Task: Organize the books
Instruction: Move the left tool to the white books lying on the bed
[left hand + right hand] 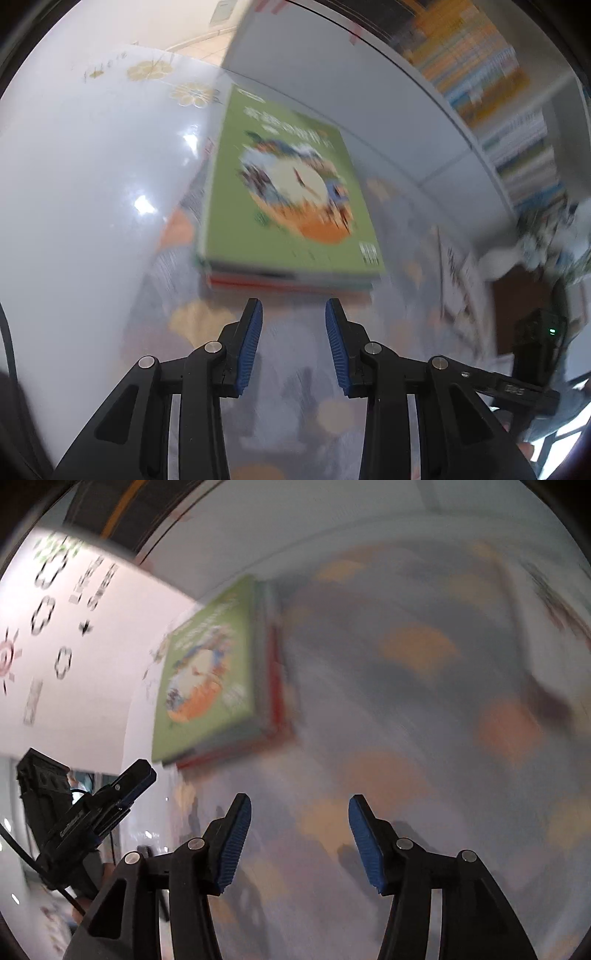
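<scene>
Left wrist: book stack [288, 192] just ahead of left gripper [293, 308], shelved books [491, 92] beyond right; fingers parted, empty. Right gripper [300, 805] angled down, gaping, empty.

Left wrist view: small stack of books ahead of parted fingers, frame motion-blurred.
Left gripper [294, 308] empty, blue-padded fingers [251, 347] apart, nothing between them. Stack of books [288, 206], green cover on top, lies just beyond the fingertips on the patterned surface [288, 406]. Bookshelf [491, 92] far beyond, to the right.
</scene>
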The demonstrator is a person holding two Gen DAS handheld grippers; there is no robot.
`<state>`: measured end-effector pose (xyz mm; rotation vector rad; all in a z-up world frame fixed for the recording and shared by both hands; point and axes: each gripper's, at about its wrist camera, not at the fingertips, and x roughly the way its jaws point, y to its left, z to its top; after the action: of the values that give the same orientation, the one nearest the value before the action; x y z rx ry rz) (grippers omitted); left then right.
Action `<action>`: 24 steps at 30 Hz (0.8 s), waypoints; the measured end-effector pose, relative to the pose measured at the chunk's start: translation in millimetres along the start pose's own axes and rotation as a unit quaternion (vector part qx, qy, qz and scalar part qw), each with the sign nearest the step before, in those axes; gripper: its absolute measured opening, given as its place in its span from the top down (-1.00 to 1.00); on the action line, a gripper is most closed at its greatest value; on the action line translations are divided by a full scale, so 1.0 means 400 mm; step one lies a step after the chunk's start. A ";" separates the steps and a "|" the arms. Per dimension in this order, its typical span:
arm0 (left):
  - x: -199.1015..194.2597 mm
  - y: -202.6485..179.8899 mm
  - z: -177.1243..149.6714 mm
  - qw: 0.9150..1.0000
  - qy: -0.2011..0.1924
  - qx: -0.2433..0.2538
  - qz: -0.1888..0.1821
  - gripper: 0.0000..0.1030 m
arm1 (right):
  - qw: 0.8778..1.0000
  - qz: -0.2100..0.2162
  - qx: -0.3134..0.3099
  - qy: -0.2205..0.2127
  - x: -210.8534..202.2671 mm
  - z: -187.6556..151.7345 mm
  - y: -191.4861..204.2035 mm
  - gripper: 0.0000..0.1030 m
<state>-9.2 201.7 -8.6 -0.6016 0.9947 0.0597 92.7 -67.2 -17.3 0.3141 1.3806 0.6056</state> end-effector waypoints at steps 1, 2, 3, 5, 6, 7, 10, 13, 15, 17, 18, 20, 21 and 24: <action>0.000 -0.028 -0.020 1.000 0.006 0.010 0.003 0.39 | 1.000 0.005 0.016 -0.002 -0.026 -0.032 -0.031 -0.03; 0.000 -0.048 -0.040 1.000 0.011 0.015 0.001 0.39 | 1.000 0.007 0.024 -0.003 -0.047 -0.053 -0.056 -0.03; 0.003 -0.072 -0.058 1.000 0.018 0.017 -0.002 0.39 | 0.999 0.006 0.031 -0.005 -0.070 -0.074 -0.085 -0.04; 0.016 -0.131 -0.106 0.999 0.039 0.020 -0.022 0.39 | 0.999 0.000 0.045 -0.008 -0.117 -0.118 -0.151 -0.04; 0.026 -0.165 -0.131 0.998 0.052 0.025 -0.033 0.39 | 0.999 0.001 0.052 -0.009 -0.138 -0.134 -0.180 -0.04; 0.037 -0.201 -0.147 0.997 0.064 0.034 -0.038 0.37 | 0.998 0.002 0.060 -0.011 -0.161 -0.150 -0.211 -0.04; 0.072 -0.332 -0.193 0.992 0.091 0.078 -0.034 0.37 | 0.995 0.011 0.099 -0.022 -0.239 -0.196 -0.314 -0.04; 0.088 -0.484 -0.247 0.985 0.101 0.136 -0.028 0.37 | 0.991 0.023 0.128 -0.038 -0.296 -0.215 -0.403 -0.09; 0.091 -0.564 -0.279 0.980 0.103 0.164 -0.032 0.37 | 0.988 0.028 0.145 -0.049 -0.338 -0.224 -0.459 -0.10; 0.098 -0.634 -0.307 0.976 0.108 0.184 -0.042 0.33 | 0.985 0.036 0.157 -0.057 -0.378 -0.231 -0.507 -0.10; 0.101 -0.659 -0.320 0.975 0.111 0.189 -0.047 0.33 | 0.984 0.039 0.163 -0.061 -0.398 -0.236 -0.533 -0.10; 0.115 -0.705 -0.336 0.973 0.118 0.192 -0.058 0.33 | 0.982 0.045 0.171 -0.068 -0.425 -0.244 -0.573 -0.11; 0.124 -0.727 -0.342 0.972 0.122 0.191 -0.064 0.33 | 0.981 0.047 0.175 -0.071 -0.435 -0.245 -0.588 -0.11; 0.140 -0.785 -0.356 0.971 0.115 0.198 -0.068 0.33 | 0.978 0.050 0.188 -0.076 -0.463 -0.249 -0.650 -0.11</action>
<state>11.0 -144.9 30.8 -0.3108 1.1486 -0.3320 38.5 -396.9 -25.6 0.7228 1.3324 0.3897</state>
